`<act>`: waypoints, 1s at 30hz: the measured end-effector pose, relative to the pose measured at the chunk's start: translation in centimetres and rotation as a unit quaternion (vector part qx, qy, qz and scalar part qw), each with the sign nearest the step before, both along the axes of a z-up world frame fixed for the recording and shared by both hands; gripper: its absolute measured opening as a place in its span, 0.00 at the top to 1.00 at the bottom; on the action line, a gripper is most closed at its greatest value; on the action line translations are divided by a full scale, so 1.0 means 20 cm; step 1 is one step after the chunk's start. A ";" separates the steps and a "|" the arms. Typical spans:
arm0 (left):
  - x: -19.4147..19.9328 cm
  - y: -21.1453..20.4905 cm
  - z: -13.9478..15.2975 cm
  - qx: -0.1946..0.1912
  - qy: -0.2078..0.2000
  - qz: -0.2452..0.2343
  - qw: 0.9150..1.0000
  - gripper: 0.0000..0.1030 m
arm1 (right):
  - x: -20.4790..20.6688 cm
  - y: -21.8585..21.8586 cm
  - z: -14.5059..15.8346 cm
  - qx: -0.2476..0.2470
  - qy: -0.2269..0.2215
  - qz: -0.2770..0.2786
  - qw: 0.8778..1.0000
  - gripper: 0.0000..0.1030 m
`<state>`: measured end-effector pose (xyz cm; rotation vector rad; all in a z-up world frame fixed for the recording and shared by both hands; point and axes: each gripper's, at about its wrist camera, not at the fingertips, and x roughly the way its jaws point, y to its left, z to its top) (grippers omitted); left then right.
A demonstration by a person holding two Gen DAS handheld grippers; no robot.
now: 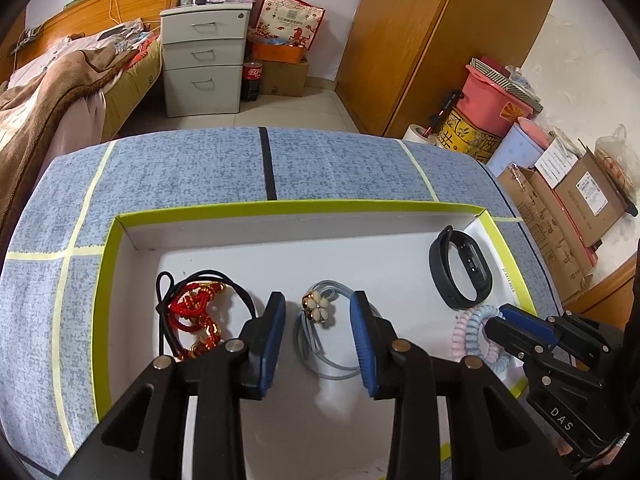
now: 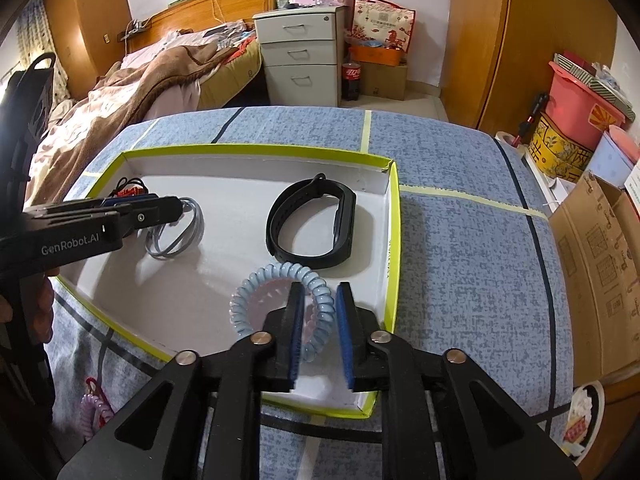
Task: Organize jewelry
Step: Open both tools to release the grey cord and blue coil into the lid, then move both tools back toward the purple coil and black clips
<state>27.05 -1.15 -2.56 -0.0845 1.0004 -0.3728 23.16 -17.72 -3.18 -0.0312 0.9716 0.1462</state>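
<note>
A white tray with a lime rim [image 1: 280, 209] [image 2: 394, 240] lies on the blue table. In it are a red knotted charm on a black cord [image 1: 196, 312], a grey cord with a flower charm [image 1: 318, 306] [image 2: 176, 232], a black fitness band [image 1: 460, 272] [image 2: 312, 224] and a pink-and-blue spiral hair tie [image 1: 476, 332] [image 2: 280, 304]. My left gripper [image 1: 318, 300] is open, its fingers either side of the flower charm. My right gripper [image 2: 320, 292] is open, its fingers straddling the spiral tie's right side without pinching it.
A second pink spiral tie [image 2: 94, 412] lies on the table in front of the tray's near left corner. Past the table stand a bed [image 1: 60, 92], a grey drawer unit [image 1: 204, 60], a wooden wardrobe [image 1: 440, 40] and cardboard boxes [image 1: 560, 216].
</note>
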 end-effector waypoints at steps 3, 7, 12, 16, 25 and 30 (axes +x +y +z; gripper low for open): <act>-0.01 0.01 0.02 -0.002 -0.005 -0.001 1.000 0.63 | -0.01 0.00 0.01 0.008 -0.003 0.002 1.000 0.69; -0.05 0.02 0.04 -0.004 -0.010 0.000 1.000 0.60 | -0.03 0.00 0.02 0.008 -0.007 0.001 1.000 0.68; -0.11 0.05 0.07 -0.007 -0.018 -0.002 1.000 0.58 | -0.06 -0.02 0.05 0.017 -0.015 -0.004 1.000 0.68; -0.18 0.06 0.12 -0.008 -0.030 -0.003 1.000 0.55 | -0.11 -0.03 0.09 0.025 -0.027 -0.008 0.999 0.68; -0.40 0.13 0.21 -0.005 -0.067 0.006 0.998 0.52 | -0.26 -0.01 0.14 0.039 -0.048 0.001 0.998 0.61; -0.55 0.17 0.22 -0.005 -0.076 0.010 0.997 0.50 | -0.36 -0.01 0.17 0.050 -0.062 0.004 0.997 0.60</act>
